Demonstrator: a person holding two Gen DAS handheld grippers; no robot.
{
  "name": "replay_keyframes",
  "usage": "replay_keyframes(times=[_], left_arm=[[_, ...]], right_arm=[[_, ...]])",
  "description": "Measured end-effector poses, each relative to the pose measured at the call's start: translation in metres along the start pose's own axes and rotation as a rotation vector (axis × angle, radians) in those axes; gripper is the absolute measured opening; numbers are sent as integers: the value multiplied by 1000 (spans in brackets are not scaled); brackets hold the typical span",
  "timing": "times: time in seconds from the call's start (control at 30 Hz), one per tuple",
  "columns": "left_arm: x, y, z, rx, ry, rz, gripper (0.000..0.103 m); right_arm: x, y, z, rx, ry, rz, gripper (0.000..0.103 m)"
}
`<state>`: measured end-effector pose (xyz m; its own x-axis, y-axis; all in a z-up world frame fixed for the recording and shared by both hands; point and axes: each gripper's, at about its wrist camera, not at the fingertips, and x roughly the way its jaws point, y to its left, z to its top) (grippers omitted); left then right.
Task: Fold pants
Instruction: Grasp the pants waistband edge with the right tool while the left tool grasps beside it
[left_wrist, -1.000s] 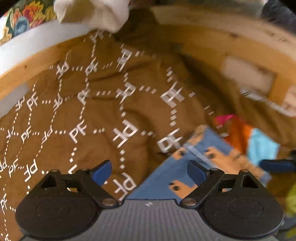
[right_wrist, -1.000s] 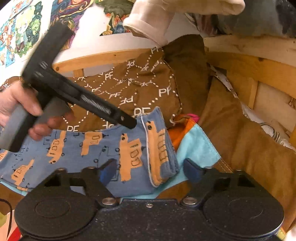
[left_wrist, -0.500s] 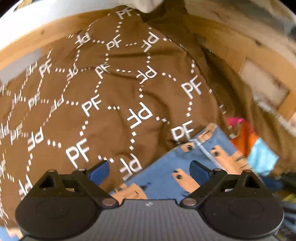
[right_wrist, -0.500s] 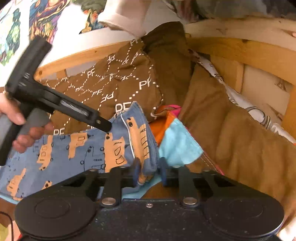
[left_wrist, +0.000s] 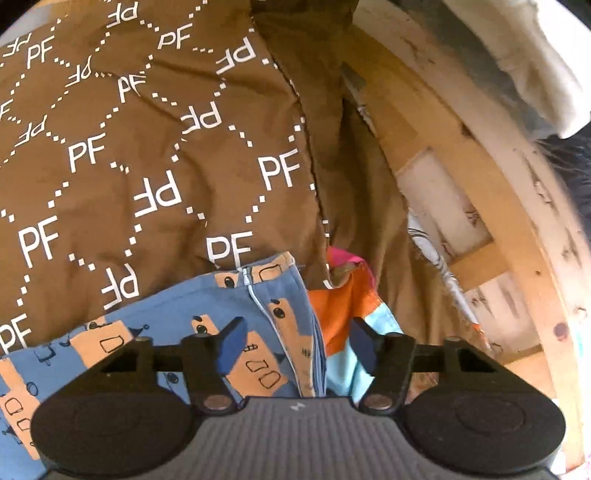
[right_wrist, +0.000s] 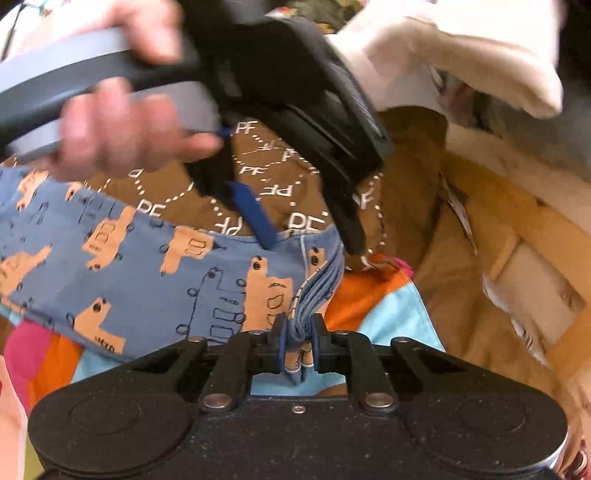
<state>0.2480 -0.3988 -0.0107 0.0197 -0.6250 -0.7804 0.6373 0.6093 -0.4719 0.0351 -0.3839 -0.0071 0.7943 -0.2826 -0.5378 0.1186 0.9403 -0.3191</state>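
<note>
Right gripper (right_wrist: 297, 341) now pressed together, pinching the bunched edge of the small blue cotton pants with orange vehicle print (right_wrist: 147, 273), after closing from a wide spread 1 second ago. Left gripper (left_wrist: 297, 341) narrowing over the same edge, not yet pressing. Pants lying on the brown quilted cover (left_wrist: 155, 155), printed "PF" repeatedly. Probably ready for lifting into a fold.

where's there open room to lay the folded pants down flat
Most open: the brown PF blanket, up and left of the blue pants. Plain brown cover between the orange-and-teal cloth and the wooden frame is narrower. Crowded around the pants' edge, where both grippers meet.
</note>
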Motion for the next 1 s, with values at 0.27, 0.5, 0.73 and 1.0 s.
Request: replay_keyframes(times=[0.27, 0.5, 0.73, 1.0], left_arm=[[16, -16, -12, 71, -9, 97, 34], [8, -8, -21, 71, -39, 106, 12], [-15, 15, -24, -18, -40, 68, 11], [-55, 46, -37, -110, -62, 44, 10]], right_arm=[[0, 20, -4, -126, -8, 0, 14], [0, 23, -7, -140, -10, -23, 26], [7, 25, -7, -154, -2, -48, 44], [-13, 48, 8, -188, -74, -7, 18]])
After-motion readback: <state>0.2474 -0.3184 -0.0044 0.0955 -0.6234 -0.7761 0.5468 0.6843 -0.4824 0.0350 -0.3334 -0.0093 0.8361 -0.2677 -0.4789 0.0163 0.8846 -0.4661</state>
